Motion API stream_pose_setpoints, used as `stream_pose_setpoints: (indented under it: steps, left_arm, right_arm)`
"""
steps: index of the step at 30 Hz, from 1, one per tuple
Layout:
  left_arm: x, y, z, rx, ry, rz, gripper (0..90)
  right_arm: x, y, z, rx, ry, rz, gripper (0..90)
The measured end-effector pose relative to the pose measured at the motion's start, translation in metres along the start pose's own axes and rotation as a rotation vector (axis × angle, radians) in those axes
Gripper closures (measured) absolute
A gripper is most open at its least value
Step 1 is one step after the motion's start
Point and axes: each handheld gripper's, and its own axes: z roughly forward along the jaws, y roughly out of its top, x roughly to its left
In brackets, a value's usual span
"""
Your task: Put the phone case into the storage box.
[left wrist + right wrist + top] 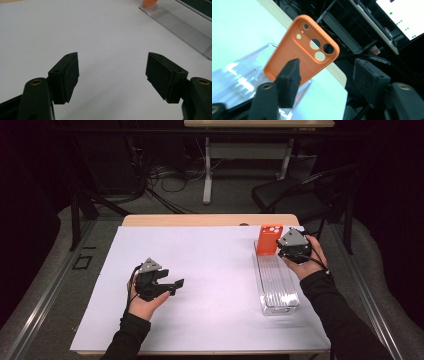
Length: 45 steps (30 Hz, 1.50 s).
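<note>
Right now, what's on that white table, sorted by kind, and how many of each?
Orange phone case: 1, standing in the far end of the tray.
Clear plastic tray: 1.
Hand-held grippers: 2, the left gripper and the right gripper, both with jaws apart.
Total: 4 things.

We are wearing long black sleeves (334, 312), gripping black tools (161, 285) topped with grey three-cornered plates (149, 265), trailing black cables (131, 287), showing brass-ringed screw holes (36, 82)
</note>
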Motion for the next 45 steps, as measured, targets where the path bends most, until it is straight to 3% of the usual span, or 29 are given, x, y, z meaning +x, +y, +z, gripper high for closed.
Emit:
stream_pose_setpoints:
  steps: [7,16,20,30,45]
  left_arm:
    - [0.000,0.001,-0.001,-0.006,-0.003,-0.003,26.9]
    - [0.001,0.004,-0.004,-0.017,-0.038,-0.027,21.7]
    - [0.001,0.005,-0.006,-0.022,-0.057,-0.016,18.5]
    - [0.004,0.001,-0.014,-0.027,-0.094,0.019,17.1]
    - [0.005,-0.009,-0.031,-0.053,-0.107,0.048,15.8]
  right_arm:
    - [0.010,0.004,-0.018,-0.017,0.032,0.057,21.3]
    - [0.025,0.011,-0.039,-0.044,0.137,0.137,13.8]
    - [0.032,0.012,-0.045,-0.059,0.190,0.184,10.4]
    - [0.053,0.014,-0.059,-0.080,0.293,0.229,0.0]
    - [0.090,0.005,-0.082,-0.124,0.391,0.290,0.0]
